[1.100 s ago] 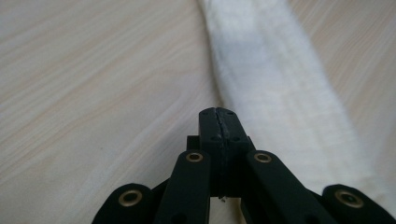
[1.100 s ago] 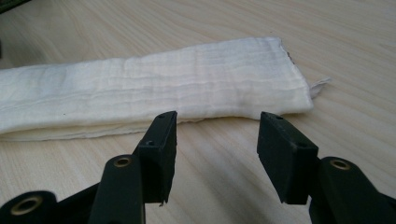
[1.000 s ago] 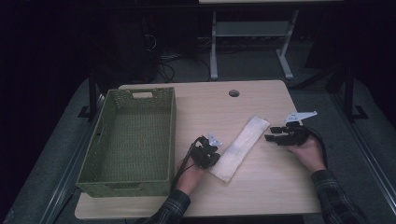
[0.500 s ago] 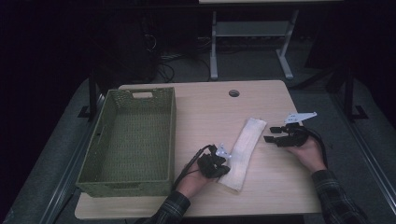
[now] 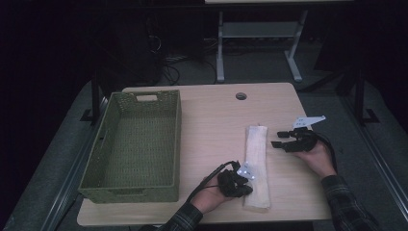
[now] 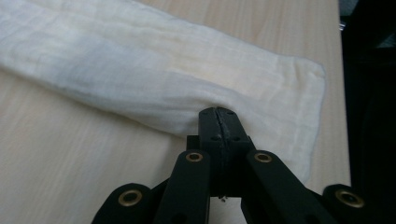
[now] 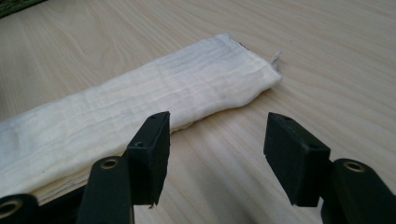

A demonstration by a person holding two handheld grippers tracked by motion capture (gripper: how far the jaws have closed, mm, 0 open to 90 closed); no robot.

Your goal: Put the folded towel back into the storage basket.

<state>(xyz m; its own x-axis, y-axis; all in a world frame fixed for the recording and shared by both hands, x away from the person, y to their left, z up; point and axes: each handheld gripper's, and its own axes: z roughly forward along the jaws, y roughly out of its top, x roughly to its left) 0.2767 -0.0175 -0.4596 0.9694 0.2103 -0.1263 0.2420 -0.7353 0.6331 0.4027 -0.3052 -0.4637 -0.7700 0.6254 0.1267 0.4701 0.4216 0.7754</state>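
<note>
Here the left tool (image 6: 218,122) pinches the cloth's (image 6: 154,74) edge; the right tool (image 7: 217,149) is spread.

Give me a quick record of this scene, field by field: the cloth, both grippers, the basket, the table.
cloth: folded white strip, lying flat on the table, lengthwise away from the person
left gripper: shut on the cloth's edge near its near end
right gripper: open, nothing between the jaws, beside the cloth's far end, apart from it
basket: green woven, on the table's left, nothing seen inside
table: light wood, round hole near the far edge
</note>
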